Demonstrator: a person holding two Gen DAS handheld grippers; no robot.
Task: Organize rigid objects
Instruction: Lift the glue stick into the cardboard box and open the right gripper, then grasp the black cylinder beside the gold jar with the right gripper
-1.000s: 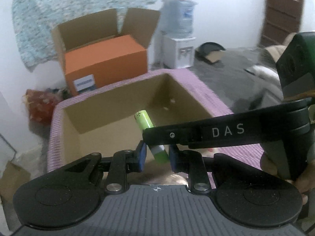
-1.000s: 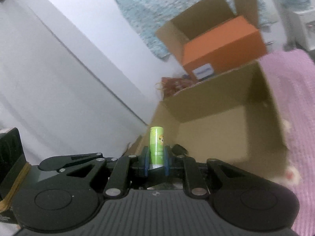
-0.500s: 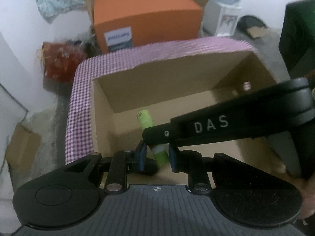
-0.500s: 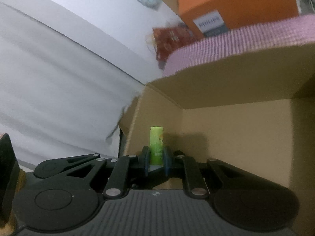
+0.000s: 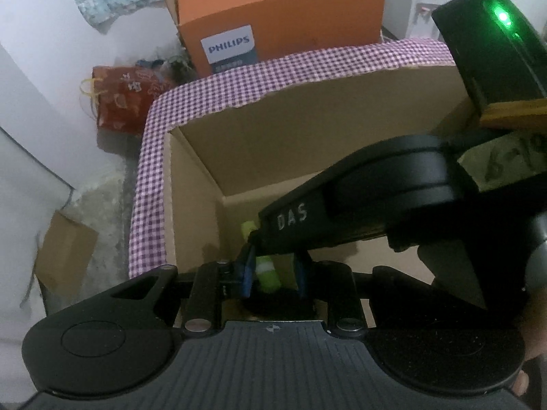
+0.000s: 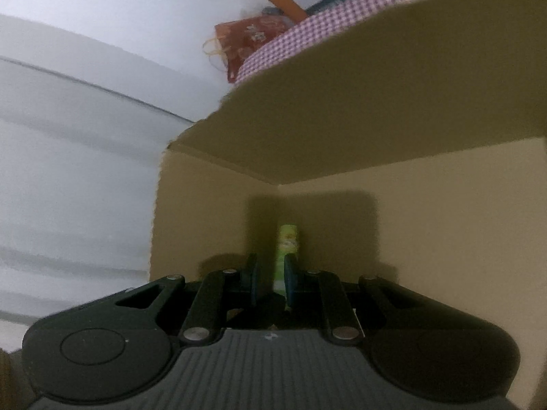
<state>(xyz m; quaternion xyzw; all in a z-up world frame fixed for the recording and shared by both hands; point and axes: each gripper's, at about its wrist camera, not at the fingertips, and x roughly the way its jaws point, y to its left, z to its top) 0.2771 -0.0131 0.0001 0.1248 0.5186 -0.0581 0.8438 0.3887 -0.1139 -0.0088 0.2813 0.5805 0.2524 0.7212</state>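
My left gripper [image 5: 273, 275] is shut on a green tube [image 5: 268, 273] and points steeply down into an open cardboard box [image 5: 307, 130] whose rim is wrapped in purple checked cloth [image 5: 150, 157]. The black housing marked DAS [image 5: 376, 198] of the right tool crosses above the tube and hides its middle. In the right wrist view, my right gripper [image 6: 271, 280] is shut on a second green tube [image 6: 287, 242], held upright. It sits low inside the box [image 6: 410, 222], close to an inner corner. I see nothing else on the part of the box floor that shows.
An orange Philips carton [image 5: 280, 17] stands behind the box. A red bag [image 5: 123, 102] lies to its left by the white wall. A small cardboard box [image 5: 65, 249] sits on the floor at the left, and a white dispenser [image 5: 417, 3] stands at the back right.
Both grippers have tipped down and sunk into the cloth-rimmed box, so its walls now fill much of both views. Each still grips its green tube.
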